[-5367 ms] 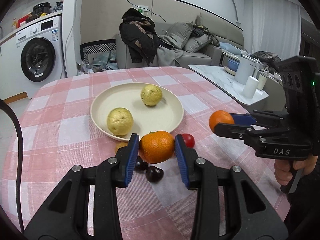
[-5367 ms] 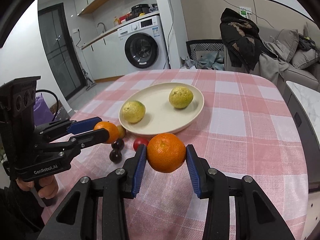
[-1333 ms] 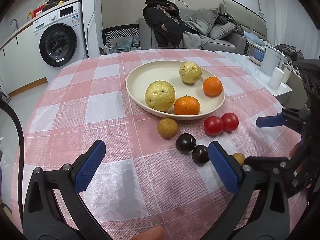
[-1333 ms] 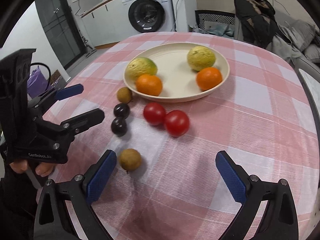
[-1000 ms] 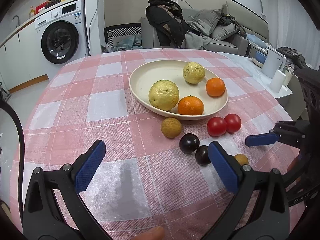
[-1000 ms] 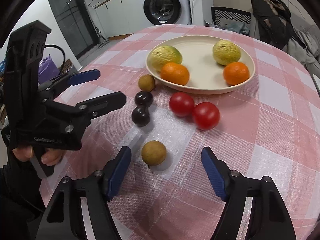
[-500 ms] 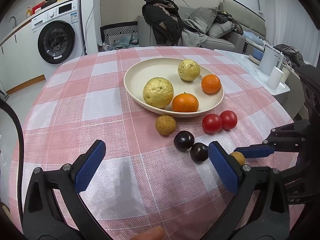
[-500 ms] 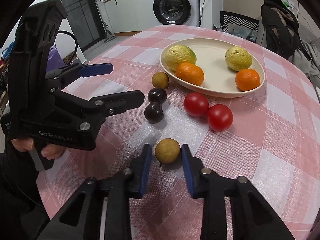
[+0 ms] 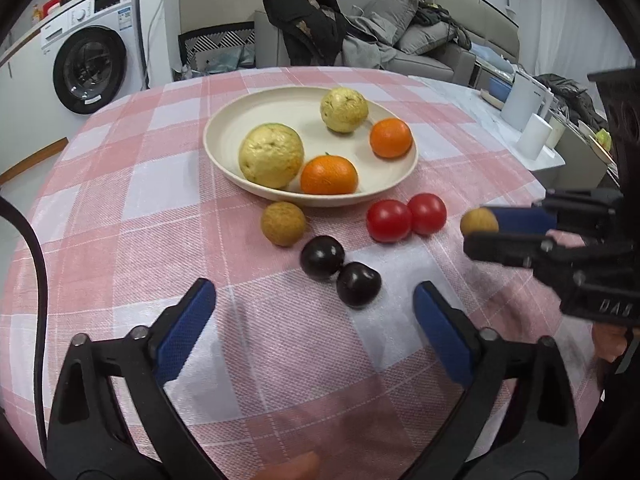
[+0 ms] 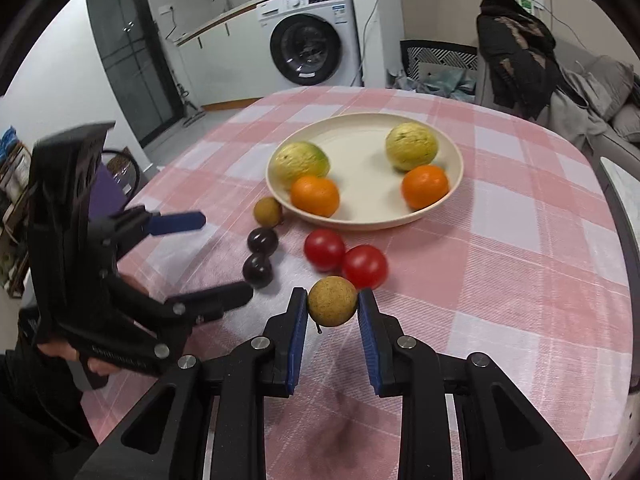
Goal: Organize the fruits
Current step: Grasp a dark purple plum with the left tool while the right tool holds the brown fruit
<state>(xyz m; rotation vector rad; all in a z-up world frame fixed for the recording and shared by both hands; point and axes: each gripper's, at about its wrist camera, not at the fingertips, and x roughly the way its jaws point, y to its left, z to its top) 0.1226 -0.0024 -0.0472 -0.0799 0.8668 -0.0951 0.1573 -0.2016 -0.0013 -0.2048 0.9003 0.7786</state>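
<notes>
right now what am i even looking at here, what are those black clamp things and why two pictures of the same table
Those are hand-held tongs, one in each of a person's hands, each with a camera looking along its fingers. So each picture is one tool's view.

The right tongs pinch a small brown fruit. The left tongs are open and empty, their jaws just closing a little above two dark plums.

On the pink checked tablecloth sits a plate with two pale guavas and two oranges. Beside it lie two tomatoes and another brown fruit.
</notes>
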